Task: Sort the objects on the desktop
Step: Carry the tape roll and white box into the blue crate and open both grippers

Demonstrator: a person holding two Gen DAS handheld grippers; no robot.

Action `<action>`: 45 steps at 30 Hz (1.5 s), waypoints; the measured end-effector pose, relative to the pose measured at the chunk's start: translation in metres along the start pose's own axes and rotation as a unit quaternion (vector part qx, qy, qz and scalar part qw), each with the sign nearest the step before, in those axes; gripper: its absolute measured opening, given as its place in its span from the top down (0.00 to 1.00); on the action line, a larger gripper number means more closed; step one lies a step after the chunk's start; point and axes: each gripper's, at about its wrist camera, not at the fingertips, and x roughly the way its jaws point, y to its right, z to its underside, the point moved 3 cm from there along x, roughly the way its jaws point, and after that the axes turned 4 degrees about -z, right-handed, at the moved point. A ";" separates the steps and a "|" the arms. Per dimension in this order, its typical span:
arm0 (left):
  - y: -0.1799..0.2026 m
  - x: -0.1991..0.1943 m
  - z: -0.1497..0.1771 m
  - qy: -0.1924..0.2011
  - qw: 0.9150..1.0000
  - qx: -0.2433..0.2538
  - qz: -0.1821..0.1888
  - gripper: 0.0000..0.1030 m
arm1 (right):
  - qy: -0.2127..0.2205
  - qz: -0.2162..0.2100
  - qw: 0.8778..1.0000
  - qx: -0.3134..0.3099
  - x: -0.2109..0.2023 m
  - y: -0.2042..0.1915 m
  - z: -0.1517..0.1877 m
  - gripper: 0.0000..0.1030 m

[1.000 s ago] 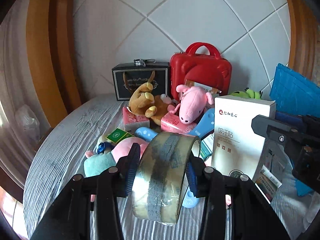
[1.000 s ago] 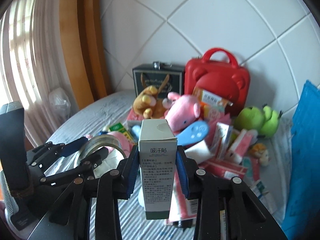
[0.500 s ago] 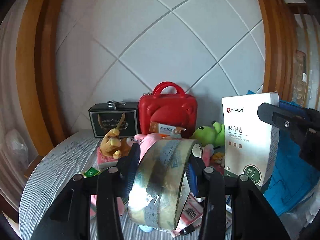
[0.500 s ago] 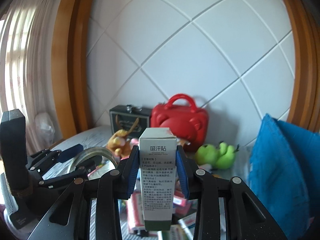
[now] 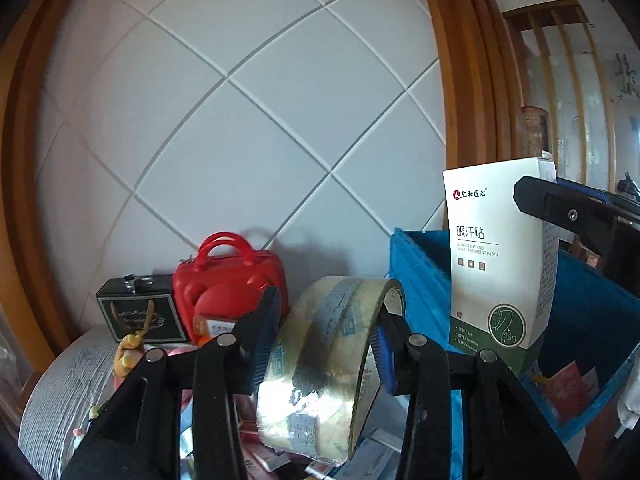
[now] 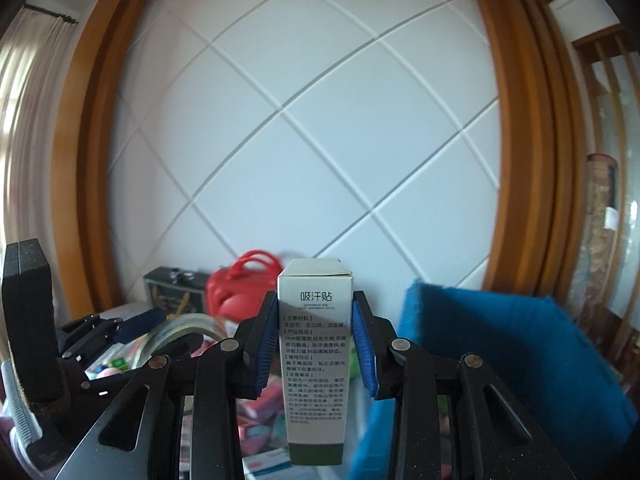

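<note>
Right now my left gripper (image 5: pixel 326 354) clamps a roll of clear tape (image 5: pixel 332 364) edge-on, and my right gripper (image 6: pixel 316 344) pinches a tall white box (image 6: pixel 314 364) upright. Both sit just left of the blue bin (image 5: pixel 420 276), above the cluttered table (image 5: pixel 60 392). I judge each should clear the bin's near wall before I loosen anything, keeping the box vertical. Its front reads "DEODORANT AND SWEAT ABSORBENT PATCH" under Chinese characters; the side panel's small print I can't make out.
</note>
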 end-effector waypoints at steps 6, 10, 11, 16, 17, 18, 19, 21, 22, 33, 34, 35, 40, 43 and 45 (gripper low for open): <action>0.091 0.009 -0.038 0.000 0.998 0.030 0.055 0.59 | -0.015 0.066 0.998 0.011 -0.006 0.092 -0.011 0.67; 0.147 0.027 -0.055 -0.029 0.994 0.038 0.094 0.59 | -0.049 0.095 0.994 0.019 -0.004 0.149 -0.003 0.67; 0.162 0.034 -0.056 -0.042 0.993 0.041 0.102 0.59 | -0.061 0.100 0.993 0.021 -0.003 0.162 0.001 0.67; 0.229 0.079 -0.051 -0.123 0.981 0.046 0.142 0.59 | -0.124 0.121 0.984 0.025 0.011 0.222 0.028 0.67; 0.242 0.088 -0.048 -0.138 0.978 0.046 0.149 0.59 | -0.136 0.125 0.982 0.026 0.018 0.236 0.035 0.67; 0.255 0.097 -0.044 -0.152 0.975 0.046 0.152 0.59 | -0.151 0.129 0.980 0.028 0.023 0.248 0.042 0.67; 0.265 0.104 -0.040 -0.164 0.973 0.049 0.154 0.59 | -0.166 0.132 0.977 0.032 0.028 0.260 0.050 0.67; 0.284 0.118 -0.031 -0.188 0.969 0.057 0.152 0.59 | -0.194 0.134 0.971 0.044 0.037 0.280 0.066 0.67; 0.289 0.123 -0.027 -0.197 0.967 0.060 0.148 0.59 | -0.208 0.137 0.967 0.051 0.041 0.289 0.075 0.67; 0.322 0.154 0.018 -0.269 0.950 0.111 0.115 0.59 | -0.307 0.124 0.941 0.075 0.078 0.331 0.132 0.66; 0.322 0.156 0.019 -0.272 0.949 0.110 0.114 0.59 | -0.313 0.124 0.939 0.070 0.080 0.332 0.135 0.66; 0.322 0.157 0.020 -0.276 0.948 0.108 0.113 0.59 | -0.315 0.123 0.939 0.069 0.081 0.332 0.136 0.66; 0.319 0.159 0.024 -0.281 0.948 0.104 0.104 0.45 | -0.325 0.117 0.937 0.060 0.085 0.332 0.142 0.65; 0.317 0.155 0.022 -0.275 0.950 0.102 0.103 0.41 | -0.326 0.121 0.936 0.052 0.085 0.331 0.141 0.56; 0.317 0.153 0.020 -0.272 0.951 0.102 0.103 0.40 | -0.325 0.127 0.936 0.046 0.083 0.330 0.139 0.31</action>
